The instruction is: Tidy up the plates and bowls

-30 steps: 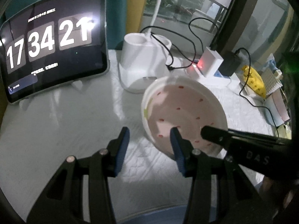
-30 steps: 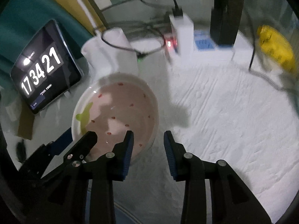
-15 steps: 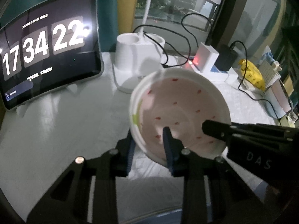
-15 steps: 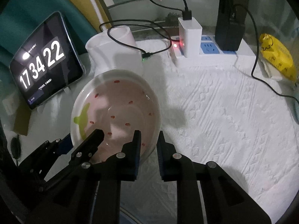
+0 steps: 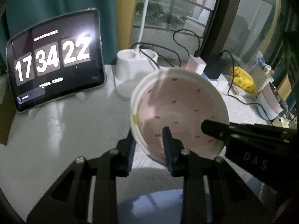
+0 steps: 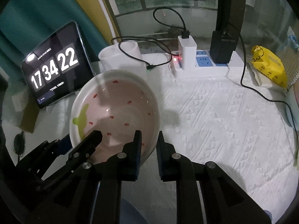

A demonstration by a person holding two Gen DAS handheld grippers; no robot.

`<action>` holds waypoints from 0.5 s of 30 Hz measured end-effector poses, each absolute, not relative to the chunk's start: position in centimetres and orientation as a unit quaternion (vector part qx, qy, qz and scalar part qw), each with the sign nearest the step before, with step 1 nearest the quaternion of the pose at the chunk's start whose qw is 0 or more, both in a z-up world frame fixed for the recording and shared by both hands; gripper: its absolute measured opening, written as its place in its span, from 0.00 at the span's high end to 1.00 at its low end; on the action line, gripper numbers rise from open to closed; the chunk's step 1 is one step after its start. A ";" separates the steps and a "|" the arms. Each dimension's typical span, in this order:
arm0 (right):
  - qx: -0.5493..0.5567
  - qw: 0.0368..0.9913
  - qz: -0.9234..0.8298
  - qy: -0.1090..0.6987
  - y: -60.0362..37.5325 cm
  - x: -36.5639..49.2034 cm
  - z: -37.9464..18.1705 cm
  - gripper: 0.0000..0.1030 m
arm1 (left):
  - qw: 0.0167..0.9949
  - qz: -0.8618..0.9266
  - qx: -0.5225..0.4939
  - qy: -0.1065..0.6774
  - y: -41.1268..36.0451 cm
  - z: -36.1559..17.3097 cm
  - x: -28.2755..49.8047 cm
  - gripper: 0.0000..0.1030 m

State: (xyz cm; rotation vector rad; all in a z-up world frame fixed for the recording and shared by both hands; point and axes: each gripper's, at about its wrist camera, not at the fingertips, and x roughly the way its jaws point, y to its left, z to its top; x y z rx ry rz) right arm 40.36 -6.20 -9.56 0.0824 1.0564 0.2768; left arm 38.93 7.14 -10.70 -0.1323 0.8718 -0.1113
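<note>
A white bowl (image 5: 179, 112) with a pink inside, red specks and a green mark is held tilted above the table; it also shows in the right wrist view (image 6: 115, 112). My left gripper (image 5: 149, 145) is shut on the bowl's near left rim. My right gripper (image 6: 148, 145) is shut on the bowl's near right rim; its finger (image 5: 220, 130) shows inside the bowl in the left wrist view. A blue round dish (image 5: 153, 205) lies below the grippers, mostly hidden.
A tablet clock (image 5: 56, 76) stands at the back left. A white lamp base (image 5: 134, 63), a power strip (image 6: 209, 65) with chargers and cables, and a yellow packet (image 6: 267, 65) line the back. A white textured cloth (image 6: 224, 121) covers the table on the right.
Both grippers closed on the bowl's rim and lifted it off the table. The bowl now hangs tilted, higher and nearer to both cameras.
</note>
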 end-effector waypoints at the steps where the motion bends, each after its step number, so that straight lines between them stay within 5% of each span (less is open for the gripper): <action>1: 0.041 0.855 0.133 0.500 -6.3 40.1 -9.3 0.85 | 0.904 -0.054 -0.064 0.420 7.1 -10.4 38.6 0.72; 15: 0.055 0.871 0.143 0.466 -8.6 35.0 -5.1 0.84 | 0.915 -0.061 -0.057 0.395 5.1 -6.7 33.8 0.72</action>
